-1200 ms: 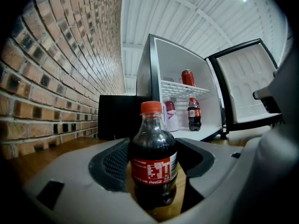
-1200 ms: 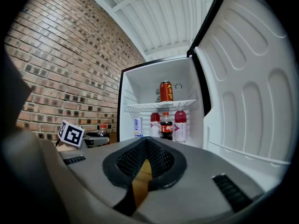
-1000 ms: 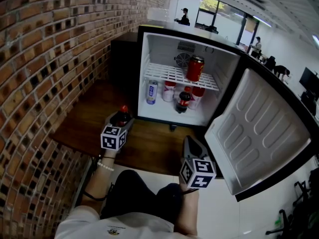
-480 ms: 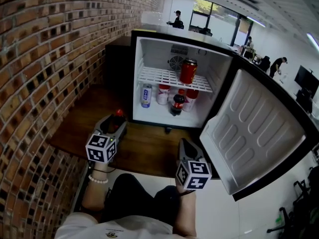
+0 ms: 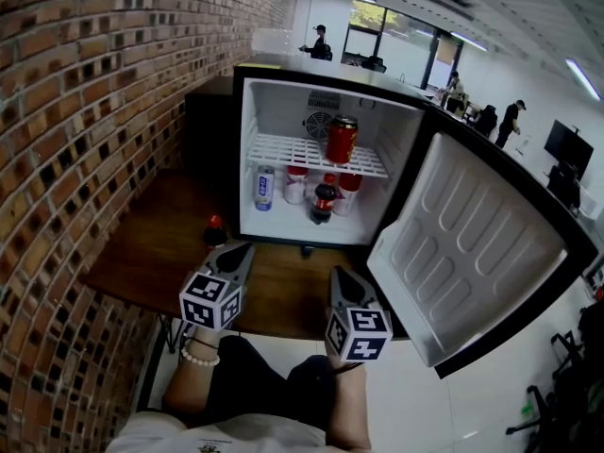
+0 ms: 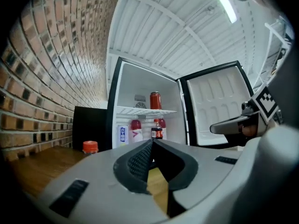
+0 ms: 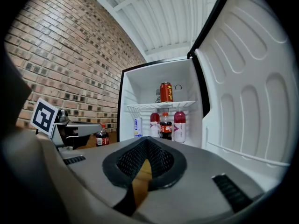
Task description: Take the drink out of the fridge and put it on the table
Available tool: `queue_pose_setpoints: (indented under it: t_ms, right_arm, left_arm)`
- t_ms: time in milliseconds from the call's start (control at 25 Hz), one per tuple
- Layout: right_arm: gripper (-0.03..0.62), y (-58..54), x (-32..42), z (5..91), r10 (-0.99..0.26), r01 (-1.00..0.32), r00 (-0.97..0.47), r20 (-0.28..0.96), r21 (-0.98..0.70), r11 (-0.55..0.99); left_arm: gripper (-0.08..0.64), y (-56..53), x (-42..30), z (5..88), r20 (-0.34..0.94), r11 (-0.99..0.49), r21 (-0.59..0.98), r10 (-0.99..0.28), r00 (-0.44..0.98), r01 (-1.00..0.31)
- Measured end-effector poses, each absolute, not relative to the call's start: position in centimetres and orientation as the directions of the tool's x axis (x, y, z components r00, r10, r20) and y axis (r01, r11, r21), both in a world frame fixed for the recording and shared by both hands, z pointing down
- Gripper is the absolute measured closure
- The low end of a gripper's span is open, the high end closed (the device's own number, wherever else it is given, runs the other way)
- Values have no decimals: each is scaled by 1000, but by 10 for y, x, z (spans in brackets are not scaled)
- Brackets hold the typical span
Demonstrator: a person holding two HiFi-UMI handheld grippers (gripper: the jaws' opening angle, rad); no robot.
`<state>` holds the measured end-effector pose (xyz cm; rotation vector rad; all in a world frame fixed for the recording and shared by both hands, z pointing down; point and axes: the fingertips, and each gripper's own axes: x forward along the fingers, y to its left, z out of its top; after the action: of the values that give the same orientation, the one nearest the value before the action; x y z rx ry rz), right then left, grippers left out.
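A small cola bottle with a red cap stands on the wooden table, left of the open fridge; only its cap shows in the left gripper view, while the whole bottle shows in the right gripper view. My left gripper hangs just right of and nearer than the bottle, shut and empty, its tips meeting. My right gripper is beside it, shut and empty. Inside the fridge stand a red can on the shelf and another cola bottle below.
The fridge door swings wide open to the right, past my right gripper. A blue-and-white can and pink bottles sit on the fridge floor. A brick wall borders the table's left. People stand far back in the room.
My left gripper let go of the cola bottle, pulled back toward me and to the right, and its jaws came together. The bottle now stands alone on the table.
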<state>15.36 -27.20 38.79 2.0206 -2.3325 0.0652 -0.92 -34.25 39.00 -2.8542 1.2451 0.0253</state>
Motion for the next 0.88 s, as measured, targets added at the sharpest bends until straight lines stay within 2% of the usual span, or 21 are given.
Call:
queue_pose_setpoints:
  t_ms: [480, 880]
  right_arm:
    - [580, -273, 153, 387, -988, -990, -135, 75, 20, 136]
    - [580, -277, 150, 385, -986, -988, -143, 87, 40, 147]
  left_arm:
    - [559, -319, 73, 389, 1, -784, 19, -621, 784, -621]
    - [560, -326, 64, 396, 25, -748, 44, -662, 749, -662]
